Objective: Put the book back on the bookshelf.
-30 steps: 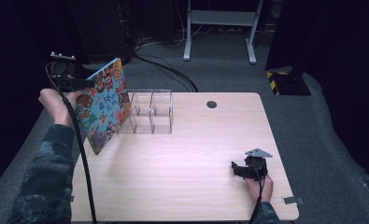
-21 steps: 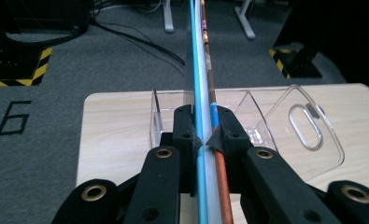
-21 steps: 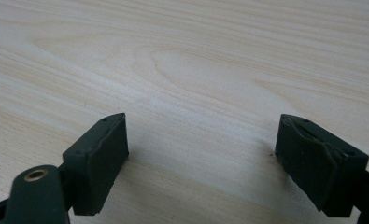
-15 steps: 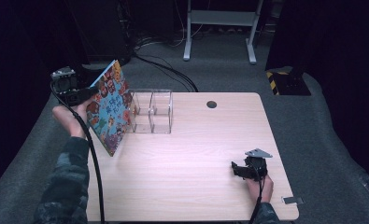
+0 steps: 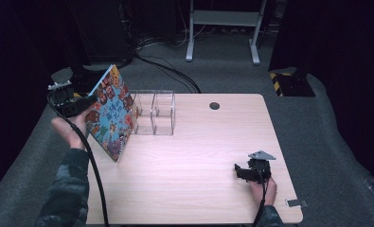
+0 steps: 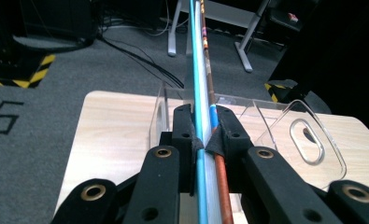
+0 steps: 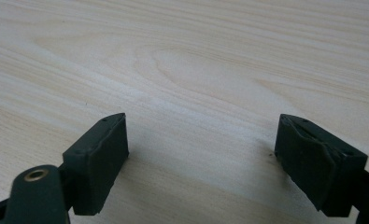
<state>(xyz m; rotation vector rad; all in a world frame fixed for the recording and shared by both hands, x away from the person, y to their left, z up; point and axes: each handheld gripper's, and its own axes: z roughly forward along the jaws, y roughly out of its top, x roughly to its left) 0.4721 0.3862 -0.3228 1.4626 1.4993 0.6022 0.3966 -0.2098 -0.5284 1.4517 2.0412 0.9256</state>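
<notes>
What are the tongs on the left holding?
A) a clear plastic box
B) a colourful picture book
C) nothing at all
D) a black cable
B: in the high view the left tongs are clamped on the edge of the colourful picture book, tilted beside the clear plastic organiser, and the left gripper view shows the book's thin edge pinched between the two pads.
</notes>
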